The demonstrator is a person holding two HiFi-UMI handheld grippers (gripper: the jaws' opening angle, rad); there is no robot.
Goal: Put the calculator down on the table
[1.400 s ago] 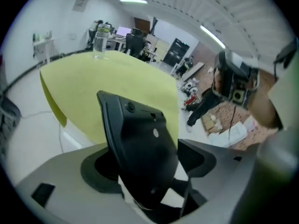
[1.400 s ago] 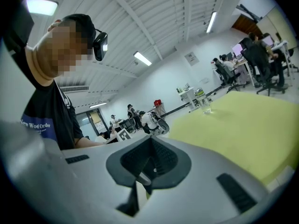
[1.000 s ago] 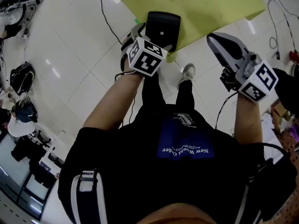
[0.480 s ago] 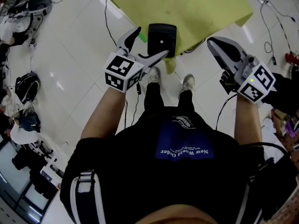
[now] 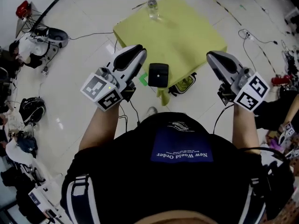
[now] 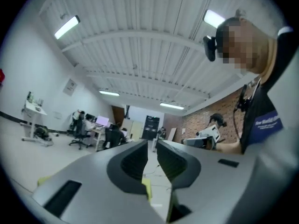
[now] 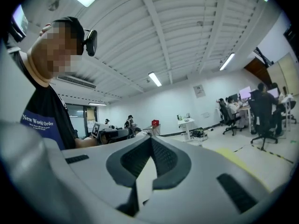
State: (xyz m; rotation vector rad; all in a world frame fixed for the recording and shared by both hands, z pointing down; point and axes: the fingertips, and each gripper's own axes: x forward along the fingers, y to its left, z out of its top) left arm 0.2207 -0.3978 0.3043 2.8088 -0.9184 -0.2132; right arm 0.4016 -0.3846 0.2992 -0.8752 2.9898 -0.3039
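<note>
The black calculator (image 5: pixel 159 74) lies flat on the near edge of the yellow-green table (image 5: pixel 187 31). My left gripper (image 5: pixel 136 50) hangs in the air just left of it and does not touch it. Its jaws have just been closing, and in the left gripper view (image 6: pixel 152 143) only a thin slit is left, with nothing in it. My right gripper (image 5: pixel 212 56) is held up to the right of the table. Its tips meet, empty, in the right gripper view (image 7: pixel 150 139). Both grippers point level across the room.
A clear bottle (image 5: pixel 153 6) stands at the table's far edge. A green thing (image 5: pixel 184 84) sits under the table. Bags and gear (image 5: pixel 32 108) lie on the white floor at left, and cables (image 5: pixel 254 43) run at right. People sit at desks (image 6: pixel 93 129) far off.
Both grippers have risen. The left one drew back from the calculator, and its wide-open jaws came together. The calculator stays on the table, which now shows whole.
</note>
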